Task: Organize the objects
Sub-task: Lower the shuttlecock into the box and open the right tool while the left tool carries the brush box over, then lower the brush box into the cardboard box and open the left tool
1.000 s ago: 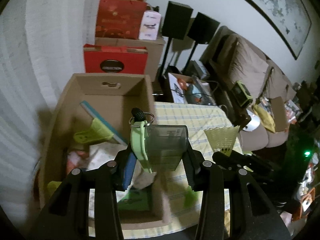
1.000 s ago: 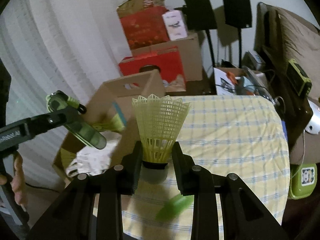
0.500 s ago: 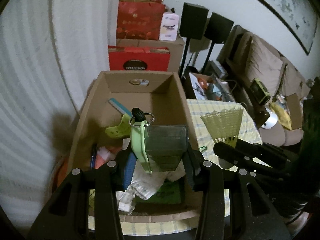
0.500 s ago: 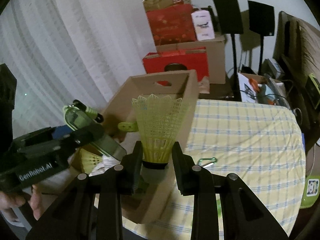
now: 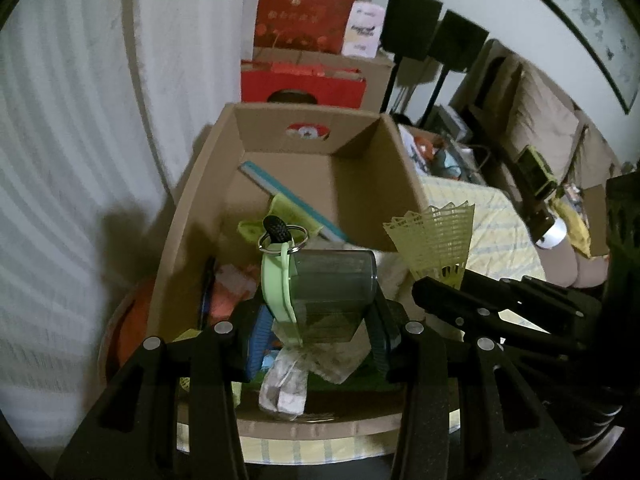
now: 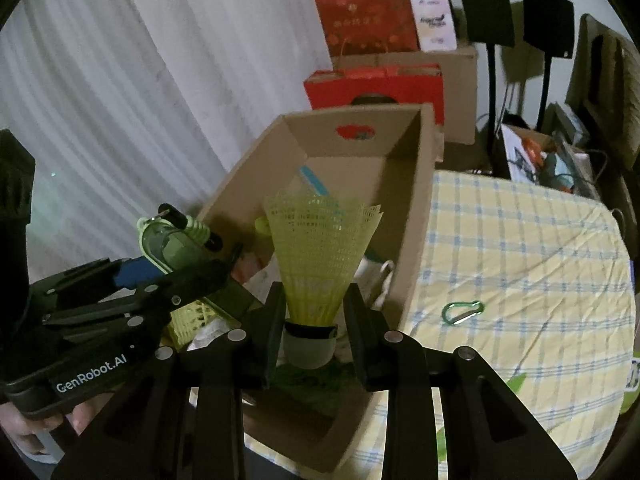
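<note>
Right claw (image 6: 314, 332) clamped on shuttlecock (image 6: 320, 252), left claw (image 5: 316, 320) clamped on grey case (image 5: 334, 284), both over cardboard box (image 5: 400, 168)

Both views are dim and grainy, lit softly through the pale curtain (image 5: 72, 128), which casts a shadow beside the cardboard box (image 5: 188, 216). Fisheye bending curves the edges into black corners, and far clutter looks slightly blurred.
</note>
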The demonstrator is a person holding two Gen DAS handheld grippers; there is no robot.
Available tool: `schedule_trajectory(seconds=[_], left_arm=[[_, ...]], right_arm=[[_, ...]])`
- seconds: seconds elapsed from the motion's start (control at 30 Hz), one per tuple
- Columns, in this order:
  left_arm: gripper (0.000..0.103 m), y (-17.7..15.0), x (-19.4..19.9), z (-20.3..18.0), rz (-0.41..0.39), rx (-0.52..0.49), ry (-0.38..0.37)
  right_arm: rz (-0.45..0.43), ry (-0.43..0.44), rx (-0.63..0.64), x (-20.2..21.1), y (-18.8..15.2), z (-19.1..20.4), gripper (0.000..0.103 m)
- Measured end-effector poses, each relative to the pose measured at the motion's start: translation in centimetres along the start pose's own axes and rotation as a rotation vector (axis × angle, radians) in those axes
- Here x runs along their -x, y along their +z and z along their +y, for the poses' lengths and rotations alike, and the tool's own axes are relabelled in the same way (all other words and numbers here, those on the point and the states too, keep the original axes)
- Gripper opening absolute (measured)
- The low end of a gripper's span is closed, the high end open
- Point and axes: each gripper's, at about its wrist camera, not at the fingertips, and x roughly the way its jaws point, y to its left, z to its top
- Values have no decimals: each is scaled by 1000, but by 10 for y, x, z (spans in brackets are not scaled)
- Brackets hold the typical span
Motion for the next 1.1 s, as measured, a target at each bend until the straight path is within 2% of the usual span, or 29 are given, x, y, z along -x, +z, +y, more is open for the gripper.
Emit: schedule_trajectory(seconds=[0.37,0.47,0.53,0.6,0.8,0.83,0.87,0.9,0.93,0.97,1.0,1.03,1.1], left_arm=[[39,-6,-33,12,86,18,2],[48,-5,-36,19,90,56,-5],[62,-4,-33,25,82,84,-19],[70,-3,-27,30,64,114,-41],[71,2,-15,32,36,124,-50],[71,2,-13,32,33,124,-54],[71,2,-11,31,30,123,-58],[71,2,-8,29,25,121,-61],[71,2,-6,28,22,120,-63],[71,2,-4,27,19,117,-63],[75,2,-2,25,16,113,-63],[79,2,0,25,12,111,-64],[79,0,6,24,0,108,-65]], right_arm=[[72,-58,22,-30,-9,2,31],[61,-58,21,-29,-8,1,31],[52,-68,22,-27,-7,0,34],[48,-64,17,-24,-6,-2,36],[33,-45,9,-12,-7,-4,37],[32,-39,8,-11,-7,-4,39],[35,-26,4,-9,-6,-3,47],[39,-13,0,-9,-6,-2,61],[45,1,0,-9,-5,-1,67],[52,21,7,-9,-5,2,78],[46,4,12,-8,-4,3,85],[34,-26,22,-6,-4,5,85],[14,-20,34,-1,-6,7,85]])
